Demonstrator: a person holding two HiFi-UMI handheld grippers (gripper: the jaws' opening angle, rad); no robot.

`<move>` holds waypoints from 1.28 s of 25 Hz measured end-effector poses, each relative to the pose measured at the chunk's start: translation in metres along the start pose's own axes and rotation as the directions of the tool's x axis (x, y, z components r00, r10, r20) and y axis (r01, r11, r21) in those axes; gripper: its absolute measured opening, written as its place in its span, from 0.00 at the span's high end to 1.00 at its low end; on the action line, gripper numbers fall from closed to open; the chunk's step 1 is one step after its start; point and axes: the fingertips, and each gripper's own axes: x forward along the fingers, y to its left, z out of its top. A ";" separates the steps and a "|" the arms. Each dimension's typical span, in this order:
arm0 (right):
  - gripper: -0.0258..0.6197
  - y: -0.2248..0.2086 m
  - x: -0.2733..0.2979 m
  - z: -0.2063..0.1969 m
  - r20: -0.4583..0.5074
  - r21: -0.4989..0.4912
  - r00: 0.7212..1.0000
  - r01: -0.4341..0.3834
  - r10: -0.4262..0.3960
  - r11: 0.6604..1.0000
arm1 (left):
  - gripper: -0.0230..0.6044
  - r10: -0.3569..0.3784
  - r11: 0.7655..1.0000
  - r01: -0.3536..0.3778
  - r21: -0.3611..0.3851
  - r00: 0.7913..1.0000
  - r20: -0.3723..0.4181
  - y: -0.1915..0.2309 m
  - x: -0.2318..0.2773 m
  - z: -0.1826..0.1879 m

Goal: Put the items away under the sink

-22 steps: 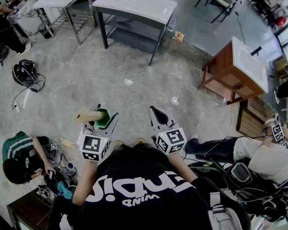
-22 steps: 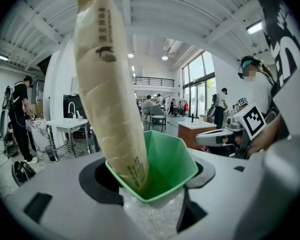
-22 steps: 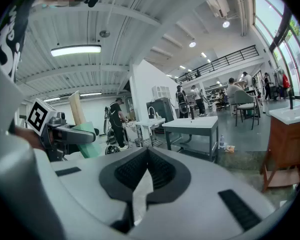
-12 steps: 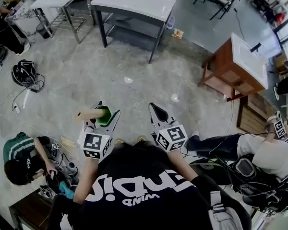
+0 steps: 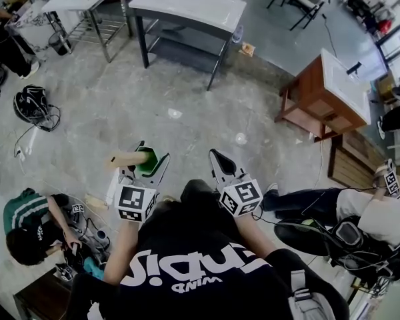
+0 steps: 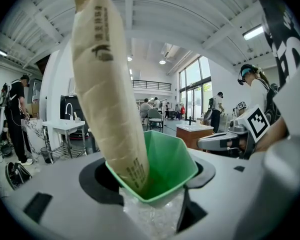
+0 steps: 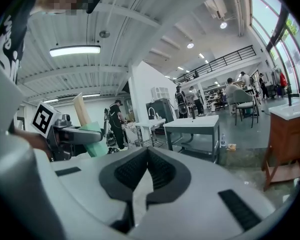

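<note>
Gripping a green cup [image 6: 165,166] that has a tan printed paper sleeve [image 6: 107,84] leaning in it, the left claw [image 5: 151,156] is clamped on the cup's sides, with crinkled clear plastic [image 6: 150,219] just below the cup. The right claw [image 7: 146,159], at 3 o'clock of the left one, has its ribbed pads pressed together on nothing. Both hang over the grey floor [image 5: 187,112], with the sink desk [image 5: 187,9] well apart at 12 o'clock and a wooden sink cabinet [image 5: 317,105] at 2 o'clock.
</note>
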 end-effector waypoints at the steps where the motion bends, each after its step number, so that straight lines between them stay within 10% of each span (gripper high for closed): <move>1: 0.93 0.000 0.002 -0.001 -0.002 0.000 1.000 0.004 -0.004 1.000 | 0.44 -0.004 1.000 0.004 0.001 1.000 -0.001 0.002 0.001 -0.001; 32: 0.94 -0.122 0.180 0.061 0.019 -0.019 0.998 0.060 -0.059 0.998 | 0.44 -0.073 0.997 0.073 0.016 0.997 -0.016 0.123 0.183 0.039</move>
